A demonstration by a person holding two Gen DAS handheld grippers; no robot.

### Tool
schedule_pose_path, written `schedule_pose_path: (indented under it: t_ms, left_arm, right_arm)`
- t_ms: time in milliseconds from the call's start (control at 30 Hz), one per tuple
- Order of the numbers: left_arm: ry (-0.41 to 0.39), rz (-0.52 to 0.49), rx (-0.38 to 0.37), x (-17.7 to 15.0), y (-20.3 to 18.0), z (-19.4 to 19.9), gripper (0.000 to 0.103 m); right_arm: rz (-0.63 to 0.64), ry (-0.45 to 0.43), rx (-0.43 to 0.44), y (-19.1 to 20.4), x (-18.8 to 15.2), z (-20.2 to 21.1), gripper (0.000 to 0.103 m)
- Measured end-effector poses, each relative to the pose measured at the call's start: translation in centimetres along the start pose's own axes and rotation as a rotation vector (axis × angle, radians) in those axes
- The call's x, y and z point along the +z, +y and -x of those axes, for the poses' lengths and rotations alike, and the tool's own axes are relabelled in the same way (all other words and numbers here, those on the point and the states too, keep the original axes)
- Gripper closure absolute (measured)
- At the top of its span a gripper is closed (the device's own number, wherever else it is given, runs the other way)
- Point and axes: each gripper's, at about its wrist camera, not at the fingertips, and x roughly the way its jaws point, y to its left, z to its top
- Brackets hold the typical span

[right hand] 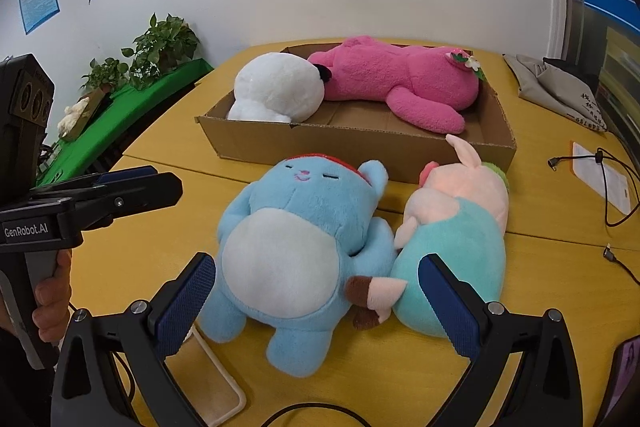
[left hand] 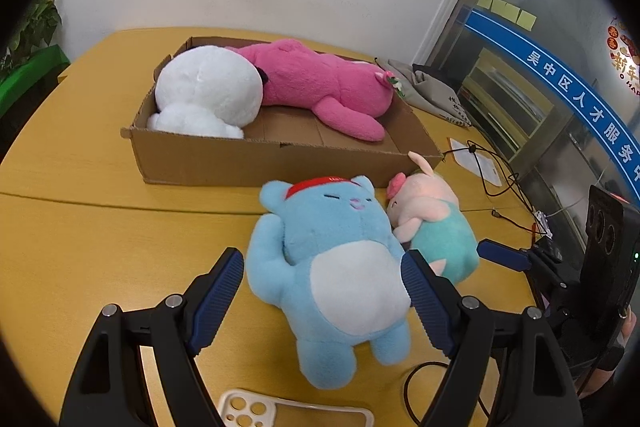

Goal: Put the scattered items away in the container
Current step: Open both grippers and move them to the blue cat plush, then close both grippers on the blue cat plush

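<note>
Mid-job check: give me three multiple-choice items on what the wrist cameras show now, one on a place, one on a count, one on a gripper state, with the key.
1. Where does the blue plush lie?
A. Inside the cardboard box
B. On the table in front of the box
C. On the green shelf

2. How many plush toys lie in the cardboard box?
A. One
B. Two
C. Four

3. How does the left gripper stand?
A. Open, fingers either side of the blue plush
C. Shut on the pink plush
B. Shut on a phone case

Key:
1 B, it rests on the yellow table beside the pig plush.
2 B, only the white plush and the pink plush are inside.
3 A, its pads stand apart from the toy's sides.
</note>
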Motion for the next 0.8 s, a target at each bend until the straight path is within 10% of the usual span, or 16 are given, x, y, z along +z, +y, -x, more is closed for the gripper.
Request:
schedule_pose_path:
  t_ms: [500, 800]
  left_arm:
    - [0.051, 0.015, -0.046, 0.2, -0.8, -1.8, 0.022]
    - [0.235, -0.076, -0.163, 1.1, 1.2, -9.7, 0.022]
  right_arm:
    - [0.072, 0.007, 0.15, -1.4, -1.5, -0.7, 0.0]
    - [0.314, 0.069, 0.184, 1.8, -1.0, -5.9, 0.0]
